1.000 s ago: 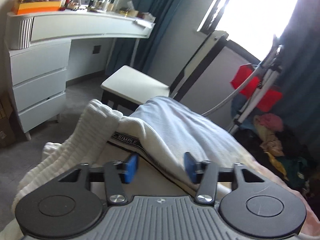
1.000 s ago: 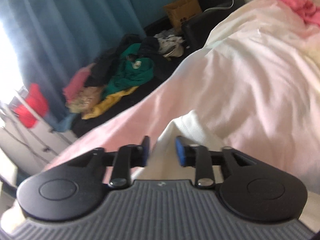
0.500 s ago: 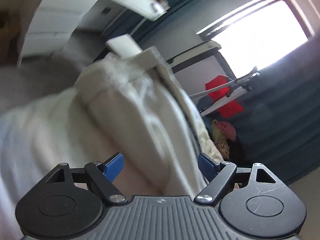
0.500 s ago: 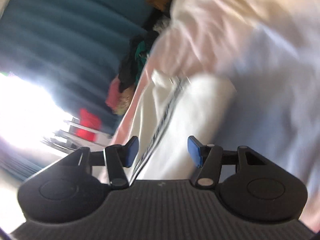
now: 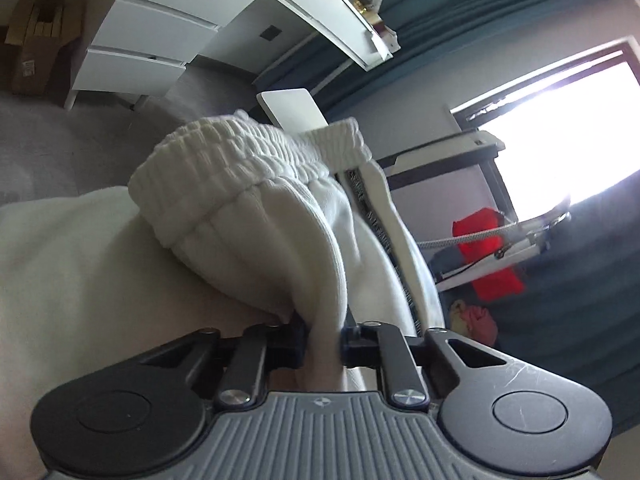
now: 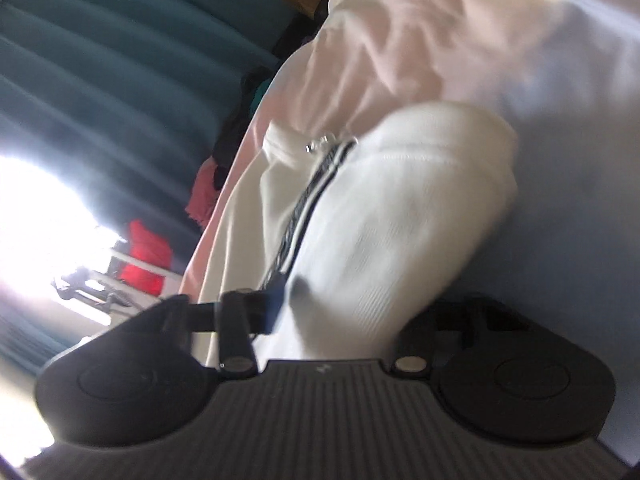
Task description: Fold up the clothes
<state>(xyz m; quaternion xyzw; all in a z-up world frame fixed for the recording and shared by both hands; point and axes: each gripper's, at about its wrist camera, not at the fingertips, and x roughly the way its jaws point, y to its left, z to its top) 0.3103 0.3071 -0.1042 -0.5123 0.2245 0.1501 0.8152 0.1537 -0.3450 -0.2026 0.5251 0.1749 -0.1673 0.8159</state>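
Note:
White sweatpants [image 5: 256, 216] with a ribbed elastic waistband and a dark striped side band lie on the bed. My left gripper [image 5: 323, 344] is shut on a fold of the sweatpants just below the waistband. In the right wrist view the same sweatpants [image 6: 384, 216] fill the middle, their striped band running down toward my right gripper [image 6: 336, 312]. A thick fold sits between its jaws and hides the right finger, so I cannot tell whether it is clamped. The right view is blurred.
A pale pink bedsheet [image 6: 400, 40] covers the bed. A white dresser [image 5: 160, 40], a white stool [image 5: 294, 110] and grey carpet are beyond the bed. Teal curtains [image 6: 100, 60], a bright window, a red item [image 5: 488, 252] and a pile of clothes stand by the bed.
Both grippers have tilted and closed in on the sweatpants. The left went from wide open to shut on the fabric. The right now has a thick fold between its jaws.

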